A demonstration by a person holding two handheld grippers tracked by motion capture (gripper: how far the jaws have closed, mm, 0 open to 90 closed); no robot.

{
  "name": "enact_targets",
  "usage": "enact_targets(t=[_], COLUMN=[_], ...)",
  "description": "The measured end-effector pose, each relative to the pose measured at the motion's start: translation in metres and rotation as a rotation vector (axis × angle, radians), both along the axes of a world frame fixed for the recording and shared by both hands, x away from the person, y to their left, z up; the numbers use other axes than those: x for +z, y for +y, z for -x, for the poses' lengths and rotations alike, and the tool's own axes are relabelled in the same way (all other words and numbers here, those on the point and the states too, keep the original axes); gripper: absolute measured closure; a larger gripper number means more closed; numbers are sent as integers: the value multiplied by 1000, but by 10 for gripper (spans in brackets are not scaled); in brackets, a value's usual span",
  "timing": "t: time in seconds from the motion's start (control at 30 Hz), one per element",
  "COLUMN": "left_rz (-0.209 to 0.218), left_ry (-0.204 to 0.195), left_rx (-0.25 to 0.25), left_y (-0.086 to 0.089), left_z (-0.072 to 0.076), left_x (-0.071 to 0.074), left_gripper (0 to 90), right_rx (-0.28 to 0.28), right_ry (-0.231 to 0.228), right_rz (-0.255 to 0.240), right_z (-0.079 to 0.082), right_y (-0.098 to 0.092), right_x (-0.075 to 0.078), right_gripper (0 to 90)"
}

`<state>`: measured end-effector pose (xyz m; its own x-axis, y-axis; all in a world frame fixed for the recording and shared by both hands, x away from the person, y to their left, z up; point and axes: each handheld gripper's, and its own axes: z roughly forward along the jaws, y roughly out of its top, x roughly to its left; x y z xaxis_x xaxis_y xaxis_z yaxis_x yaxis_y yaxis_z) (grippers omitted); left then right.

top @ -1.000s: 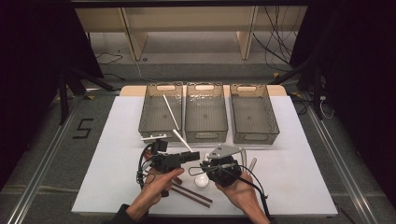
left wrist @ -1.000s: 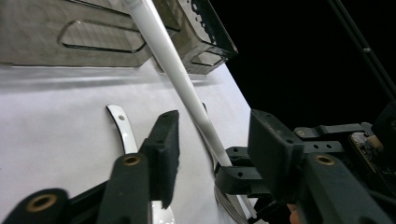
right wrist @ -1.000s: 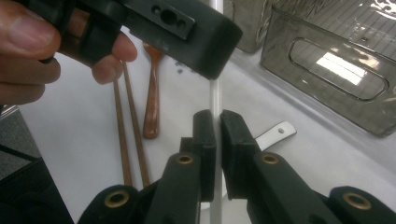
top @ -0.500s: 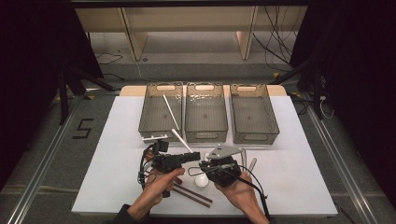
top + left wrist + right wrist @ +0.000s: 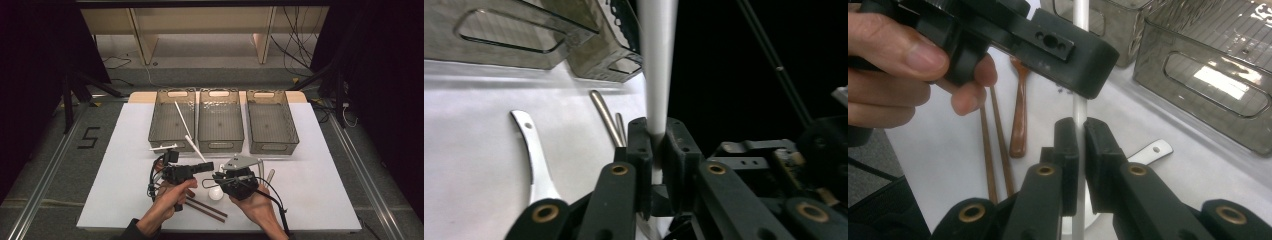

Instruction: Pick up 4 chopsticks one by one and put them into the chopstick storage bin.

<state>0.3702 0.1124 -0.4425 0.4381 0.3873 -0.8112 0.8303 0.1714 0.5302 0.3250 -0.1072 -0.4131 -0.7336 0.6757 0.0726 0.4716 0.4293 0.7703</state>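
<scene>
Both claws are on the same white spoon (image 5: 183, 120). The right claw (image 5: 1080, 131) is clamped on the thin handle low down, just above the bowl, which sits at or just over the counter (image 5: 125, 150) between the two hands; I can't tell if it touches. The left claw (image 5: 656, 134) has just been closing with the handle between its jaws, and in the left gripper view the pads now look pressed on it, one step further up the stem than the right. The right gripper view confirms the stacking: the left claw (image 5: 1068, 50) crosses the handle above, the right claw's own jaws sit below, and there is a short bare stretch of handle between them. Key geometry: the spoon's long axis runs from the bowl near the person up and away, tilted, and in the high view the free end lies over the left bin (image 5: 159, 136). So the handle points from the claws toward that bin, and the left hand (image 5: 167, 200) is on that side. My read is a handover, right to left: the right should let go first, then the left carries it along its own axis into the left bin. Risk: the bowl end swings once the lower grip releases. Chopsticks (image 5: 205, 209) and a wooden spoon (image 5: 1019, 120) lie on the counter just below the hands, clear of the path.
</scene>
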Motion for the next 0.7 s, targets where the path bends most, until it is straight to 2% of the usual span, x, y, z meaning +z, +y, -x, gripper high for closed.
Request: enact_targets(t=[0.1,0.17,0.23,0.33,0.37,0.43,0.47,0.5,0.7], left_rz=[2,-15,-16,-32,-47,-46,-50,-63,-80], left_ry=[-4,-25,-26,-51,-63,-70,-77,-88,-107], left_rx=[-5,3,3,21,28,39,42,59,88], left_y=[0,2,3,9,11,17,20,26,41], left_z=[1,0,-1,-4,-5,-8,-10,-14,-25], left_x=[1,2,3,9,11,14,15,18,26], left_gripper=[834,835,836,836,836,836,835,835,835], right_rx=[3,-3,-5,-5,-7,-8,-16,-19,-52], right_ry=[5,10,16,29,33,35,36,36,39], right_rz=[-1,-8,-13,-17,-22,-25,-28,-28,-30], right_z=[0,-1,-2,-3,-4,-4,-4,-4,-4], right_y=[-1,-2,-6,-10,-14,-16,-20,-22,-32], right_x=[0,1,2,3,3,3,2,2,0], right_gripper=[837,767,690,644,586,551,504,488,401])
